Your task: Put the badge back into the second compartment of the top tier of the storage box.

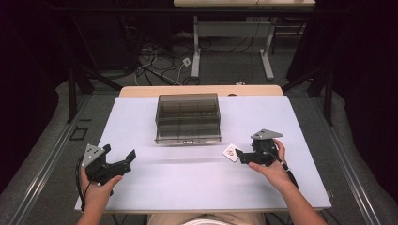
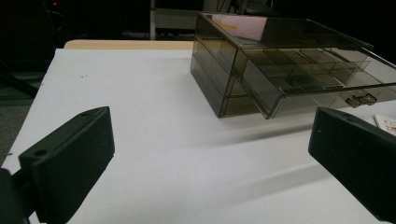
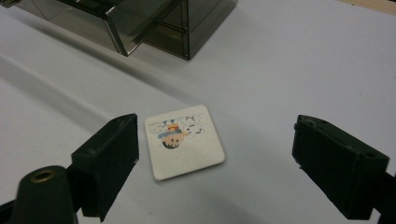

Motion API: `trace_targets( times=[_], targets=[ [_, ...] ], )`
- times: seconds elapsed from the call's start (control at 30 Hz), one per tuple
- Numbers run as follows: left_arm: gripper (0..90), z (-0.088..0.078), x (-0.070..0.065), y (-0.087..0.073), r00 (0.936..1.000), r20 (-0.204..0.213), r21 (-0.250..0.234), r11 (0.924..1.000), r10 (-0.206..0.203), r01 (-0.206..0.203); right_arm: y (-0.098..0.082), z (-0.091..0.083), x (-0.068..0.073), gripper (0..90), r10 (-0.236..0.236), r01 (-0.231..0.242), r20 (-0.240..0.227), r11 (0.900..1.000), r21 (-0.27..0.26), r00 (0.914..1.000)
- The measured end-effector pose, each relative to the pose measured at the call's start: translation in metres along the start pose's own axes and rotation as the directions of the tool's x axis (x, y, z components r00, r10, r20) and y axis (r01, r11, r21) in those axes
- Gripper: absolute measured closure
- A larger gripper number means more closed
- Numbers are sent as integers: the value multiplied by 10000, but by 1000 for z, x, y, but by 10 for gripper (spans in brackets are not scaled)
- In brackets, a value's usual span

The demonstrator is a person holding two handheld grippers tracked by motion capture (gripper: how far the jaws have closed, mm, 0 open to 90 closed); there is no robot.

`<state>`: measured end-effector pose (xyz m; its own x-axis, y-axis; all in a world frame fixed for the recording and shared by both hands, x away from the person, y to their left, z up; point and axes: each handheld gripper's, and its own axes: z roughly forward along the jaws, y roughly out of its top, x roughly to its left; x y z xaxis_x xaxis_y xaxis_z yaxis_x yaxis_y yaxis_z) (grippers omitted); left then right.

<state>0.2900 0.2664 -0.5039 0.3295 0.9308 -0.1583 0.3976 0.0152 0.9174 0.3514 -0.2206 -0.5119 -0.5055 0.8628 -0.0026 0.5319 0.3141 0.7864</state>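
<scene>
A small white square card (image 3: 184, 140) with a cartoon figure lies flat on the white table (image 1: 197, 187), right of centre (image 1: 231, 151). My right gripper (image 3: 219, 140) is open, with the card lying on the table between its jaws, closer to the left jaw, and neither pad touching it. In the high view the right gripper (image 1: 239, 156) points left at the card. My left gripper (image 1: 119, 152) rests at the front left with its jaws wide apart and nothing between them (image 2: 210, 154). A smoky transparent drawer box (image 1: 187, 117) stands at the back centre.
One drawer of the box (image 2: 299, 81) stands pulled out towards me, showing several empty compartments. The card's corner (image 2: 385, 123) shows past the left gripper's right jaw. Beyond the table's far edge are desk legs and cables on the floor.
</scene>
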Motion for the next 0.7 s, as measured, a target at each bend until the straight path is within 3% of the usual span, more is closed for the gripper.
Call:
trace_targets(
  times=[0.47,0.7],
  targets=[
    [5,1,2,0,10000,-51,68,10000,-12,13,16,15,4,144,-377,427,-568,9951,893,9977],
    [6,0,2,0,10000,-60,83,10000,-9,10,21,24,5,144,-753,838,-592,9837,1590,9954]
  ],
)
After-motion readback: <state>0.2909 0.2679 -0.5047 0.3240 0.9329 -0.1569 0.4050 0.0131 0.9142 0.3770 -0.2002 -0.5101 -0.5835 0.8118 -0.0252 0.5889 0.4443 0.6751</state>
